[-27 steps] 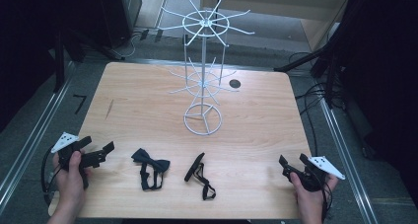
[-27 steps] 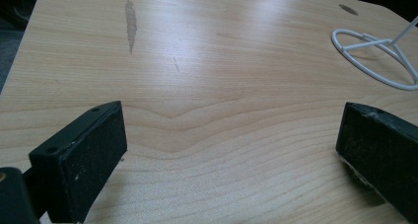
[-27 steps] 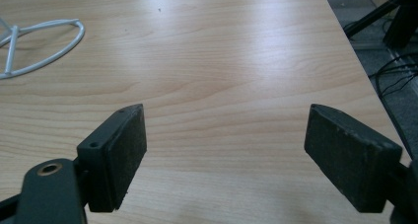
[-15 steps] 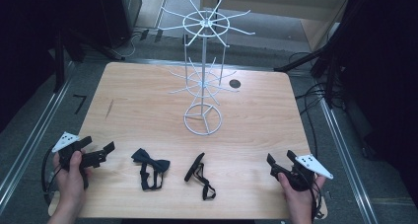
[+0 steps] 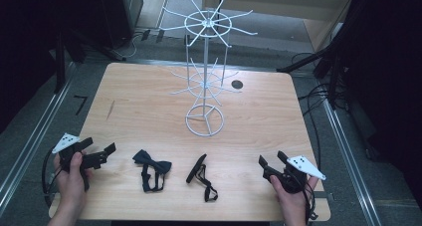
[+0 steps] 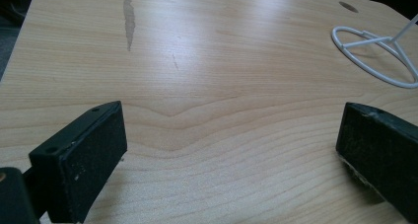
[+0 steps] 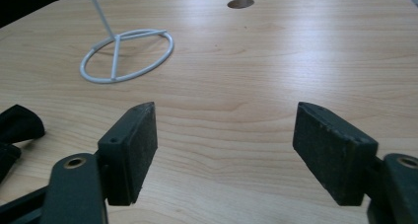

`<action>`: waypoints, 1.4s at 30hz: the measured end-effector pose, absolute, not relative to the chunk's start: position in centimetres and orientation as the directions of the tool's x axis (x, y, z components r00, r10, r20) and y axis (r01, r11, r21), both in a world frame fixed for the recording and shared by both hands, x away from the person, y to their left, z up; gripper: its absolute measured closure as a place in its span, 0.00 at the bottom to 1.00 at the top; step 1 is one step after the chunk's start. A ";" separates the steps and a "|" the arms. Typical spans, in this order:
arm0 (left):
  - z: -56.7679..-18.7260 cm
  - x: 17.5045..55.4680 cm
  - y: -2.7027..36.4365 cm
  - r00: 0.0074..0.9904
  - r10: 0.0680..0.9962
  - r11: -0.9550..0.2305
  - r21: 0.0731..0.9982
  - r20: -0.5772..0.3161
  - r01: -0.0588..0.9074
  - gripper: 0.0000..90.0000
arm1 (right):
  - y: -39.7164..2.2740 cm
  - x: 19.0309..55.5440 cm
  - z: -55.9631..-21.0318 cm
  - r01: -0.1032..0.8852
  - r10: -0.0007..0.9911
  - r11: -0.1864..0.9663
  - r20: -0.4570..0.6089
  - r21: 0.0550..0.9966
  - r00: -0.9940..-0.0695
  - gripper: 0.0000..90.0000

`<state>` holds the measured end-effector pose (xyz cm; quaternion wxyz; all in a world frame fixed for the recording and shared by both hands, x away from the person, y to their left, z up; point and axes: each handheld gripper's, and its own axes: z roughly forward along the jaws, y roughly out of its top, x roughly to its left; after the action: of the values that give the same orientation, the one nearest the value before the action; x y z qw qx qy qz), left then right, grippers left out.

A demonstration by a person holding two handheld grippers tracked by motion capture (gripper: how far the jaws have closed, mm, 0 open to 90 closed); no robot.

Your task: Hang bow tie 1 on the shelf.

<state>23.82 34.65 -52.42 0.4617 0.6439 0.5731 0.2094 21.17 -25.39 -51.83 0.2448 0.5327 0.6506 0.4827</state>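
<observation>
Resting at the table's (image 5: 149,111) near left corner in the high view, the left gripper (image 5: 98,155) sits in the person's left hand (image 5: 72,173) with its jaws spread wide. In the left gripper view nothing lies between the two black pads (image 6: 93,157), just bare wood, and the ring base of the white wire stand (image 6: 374,56) shows farther off at the upper right. Just to the right of that gripper lies a black bow tie (image 5: 151,166), flat on the wood and apart from the jaws. Next comes a second black bow tie (image 5: 200,173), lying near the front edge with its strap trailing toward the person. Behind both rises the stand (image 5: 205,86), upright near the table's middle. At the near right corner the right hand (image 5: 293,196) holds the right gripper (image 5: 268,161), pointing toward the second tie but clear of it. Its jaws stand apart and grip nothing; in the right gripper view the pads (image 7: 138,145) frame bare wood, with dark cloth of a tie (image 7: 17,125) at the left edge.
</observation>
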 end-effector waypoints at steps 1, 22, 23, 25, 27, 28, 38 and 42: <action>-52.4 23.8 34.6 0.254 0.931 0.085 0.834 -0.261 0.545 0.00 | -25.2 21.1 -51.8 0.457 0.928 -0.033 0.197 0.889 -0.316 0.29; -52.4 23.9 34.6 0.259 0.931 0.079 0.834 -0.258 0.546 0.00 | -20.5 21.0 -50.7 0.444 0.881 0.017 0.197 0.896 -0.430 0.38; -52.4 23.9 34.6 0.259 0.931 0.079 0.834 -0.258 0.546 0.00 | -20.1 21.1 -50.6 0.439 0.879 0.030 0.185 0.898 -0.439 0.38; -52.4 23.9 34.6 0.259 0.931 0.078 0.835 -0.257 0.545 0.00 | -19.7 21.1 -50.4 0.432 0.876 0.042 0.174 0.901 -0.449 0.38; -52.4 23.9 34.6 0.260 0.931 0.078 0.835 -0.257 0.545 0.00 | -19.2 21.1 -50.2 0.427 0.869 0.053 0.169 0.903 -0.465 0.38; -52.4 23.9 34.6 0.260 0.931 0.078 0.835 -0.257 0.545 0.00 | -18.9 21.1 -50.1 0.425 0.866 0.060 0.164 0.903 -0.472 0.38; -52.4 23.9 34.6 0.259 0.930 0.081 0.834 -0.260 0.546 0.00 | -15.8 21.6 -49.4 0.418 0.835 0.097 0.155 0.903 -0.529 0.38; -52.4 23.9 34.6 0.260 0.930 0.080 0.835 -0.259 0.545 0.00 | -14.7 21.9 -49.5 0.421 0.827 0.120 0.145 0.899 -0.543 0.37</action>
<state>23.86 34.61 -52.41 0.4619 0.6455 0.5714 0.2086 21.89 -14.65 -49.50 0.2017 0.4331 0.7206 0.5024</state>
